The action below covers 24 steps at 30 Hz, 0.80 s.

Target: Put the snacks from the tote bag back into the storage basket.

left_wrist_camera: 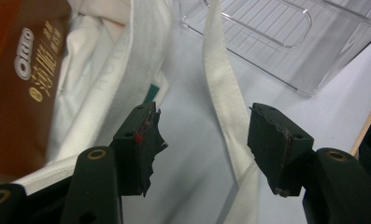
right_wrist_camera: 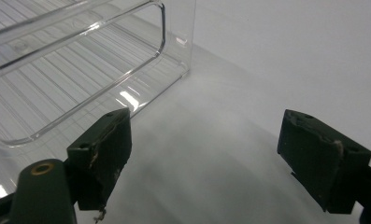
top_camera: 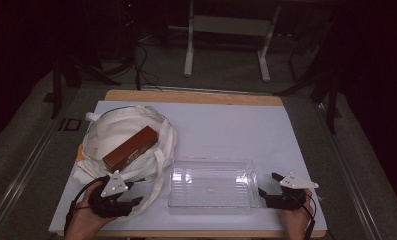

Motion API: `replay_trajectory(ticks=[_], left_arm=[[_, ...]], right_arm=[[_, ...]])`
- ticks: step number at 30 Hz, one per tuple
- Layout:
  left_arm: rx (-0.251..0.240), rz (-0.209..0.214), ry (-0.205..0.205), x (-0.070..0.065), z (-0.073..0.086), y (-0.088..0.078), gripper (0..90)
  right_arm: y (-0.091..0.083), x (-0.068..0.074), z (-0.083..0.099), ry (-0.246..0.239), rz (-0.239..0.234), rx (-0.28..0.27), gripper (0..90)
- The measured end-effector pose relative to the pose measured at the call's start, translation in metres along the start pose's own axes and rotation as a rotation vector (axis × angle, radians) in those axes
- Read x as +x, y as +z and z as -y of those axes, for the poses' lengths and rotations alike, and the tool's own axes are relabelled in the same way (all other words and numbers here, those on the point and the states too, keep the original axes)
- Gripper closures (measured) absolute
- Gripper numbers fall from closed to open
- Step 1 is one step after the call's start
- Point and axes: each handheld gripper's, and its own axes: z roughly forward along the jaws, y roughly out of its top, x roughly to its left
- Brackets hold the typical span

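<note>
Two risks stand out. The left gripper, at 7 o'clock on the white table sheet, holds its jaws spread, and the loose strap of the white cloth bag runs between them, nearer to one pad, not pinched. If the jaws close here, they probably catch only this strap, and a lift then drags the soft bag and tips the brown biscuit box. This box lies slanted on the bag at 9 o'clock, well apart from both grippers. It looks smooth, so a grip on one corner may slip.

The right gripper at 5 o'clock is also spread, with nothing between the jaws, just beside the short wall of the clear plastic bin. A small push could slide this light bin over the sheet.

The bin sits at 6 o'clock between the grippers. The strap hangs beside its left wall, so it may snag there.
</note>
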Motion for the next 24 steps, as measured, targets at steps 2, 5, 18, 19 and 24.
replay_trajectory(ticks=[2, 5, 18, 19, 24], left_arm=[[-0.004, -0.009, 0.002, 0.001, -0.002, -0.003, 43.1], [-0.008, -0.014, 0.004, 0.002, -0.005, -0.006, 43.1], [-0.037, 0.006, 0.0, 0.0, -0.007, 0.003, 41.5], [-0.038, 0.007, -0.001, 0.0, -0.007, 0.003, 41.4], [-0.024, 0.015, 0.021, -0.003, -0.01, 0.002, 41.5]], right_arm=[[0.0, 0.0, 0.0, 0.001, 0.0, -0.003, 17.7], [0.0, 0.0, 0.0, 0.001, 0.0, -0.003, 17.7], [-0.001, 0.0, 0.0, -0.001, -0.004, -0.008, 17.7], [-0.001, 0.0, 0.0, -0.002, -0.004, -0.01, 17.7], [-0.001, 0.0, 0.0, -0.004, -0.006, -0.009, 17.7]])
